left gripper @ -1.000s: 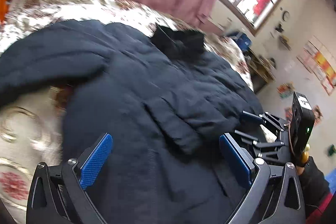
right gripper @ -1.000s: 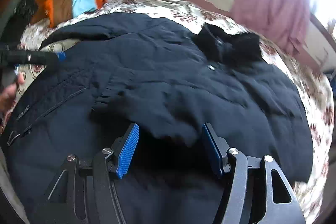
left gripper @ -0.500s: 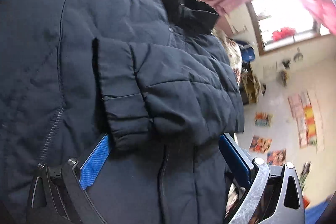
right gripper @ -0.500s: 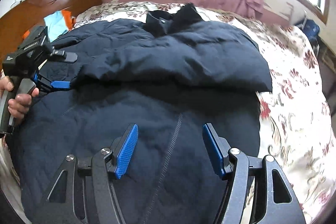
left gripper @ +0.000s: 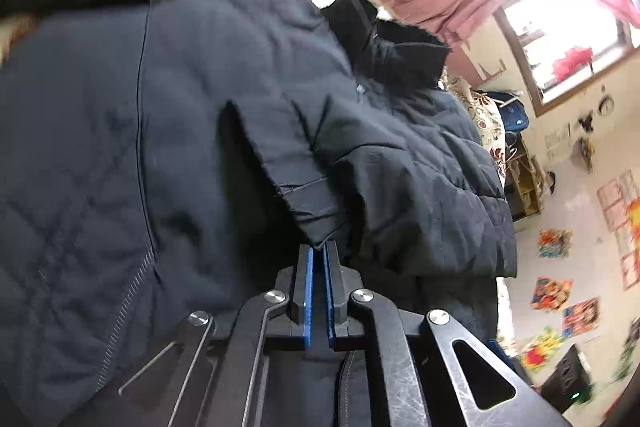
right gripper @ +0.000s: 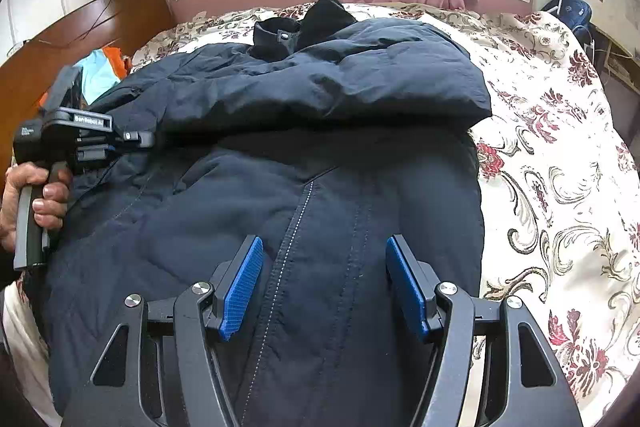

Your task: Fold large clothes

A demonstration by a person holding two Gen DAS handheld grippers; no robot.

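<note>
While spread on bedspread (right gripper: 560,155) | jacket (right gripper: 320,167): dark navy, quilted, sleeve folded across

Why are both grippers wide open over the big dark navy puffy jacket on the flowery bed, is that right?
Not quite. Only the right gripper is open over the dark navy puffy jacket. The left gripper is shut on the jacket's cuff, as the left wrist view shows.
</note>
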